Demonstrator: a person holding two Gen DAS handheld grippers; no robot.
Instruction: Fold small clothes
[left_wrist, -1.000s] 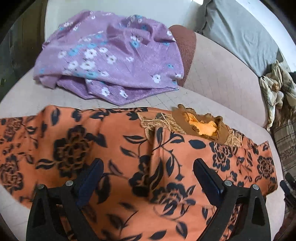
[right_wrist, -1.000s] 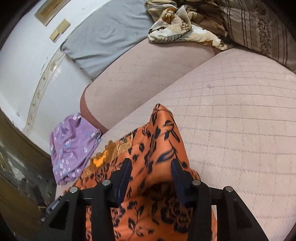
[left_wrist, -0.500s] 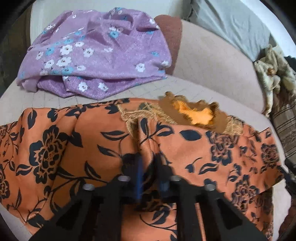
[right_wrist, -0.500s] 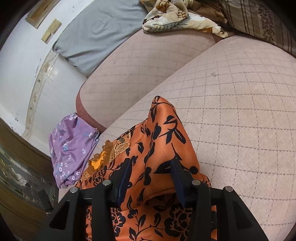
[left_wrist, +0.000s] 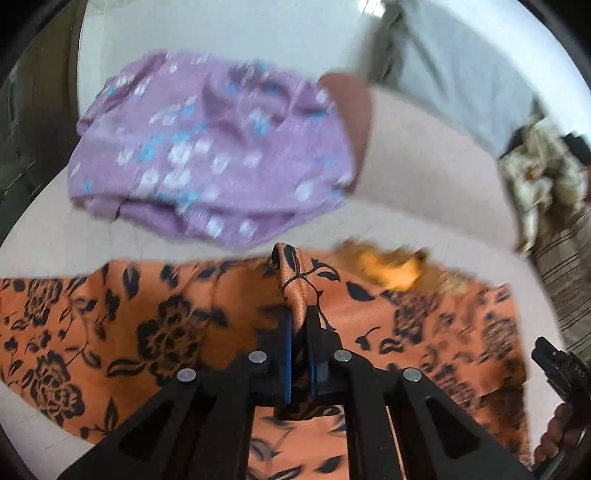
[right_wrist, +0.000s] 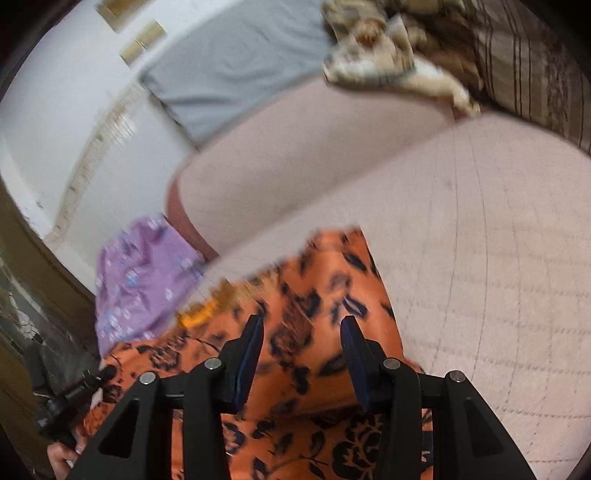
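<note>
A: Left gripper status?
B: Clamped tight on a raised pleat of the orange floral garment. The pinched fold sticks up between the blue pads.
A: Right gripper?
B: Jaws partway apart over the same garment, near its right end. Cloth bulges up between the fingers; can't tell if the pads actually press on it. Frame is blurred.
A: Where's the garment?
B: Spread across the pink quilted sofa seat, neckline with yellow lining on the far side.
A: Beyond it?
B: Crumpled purple floral cloth at the seat's left end, just apart from the orange one. Grey pillow on the backrest, beige patterned cloth and striped cushion to the right.
</note>
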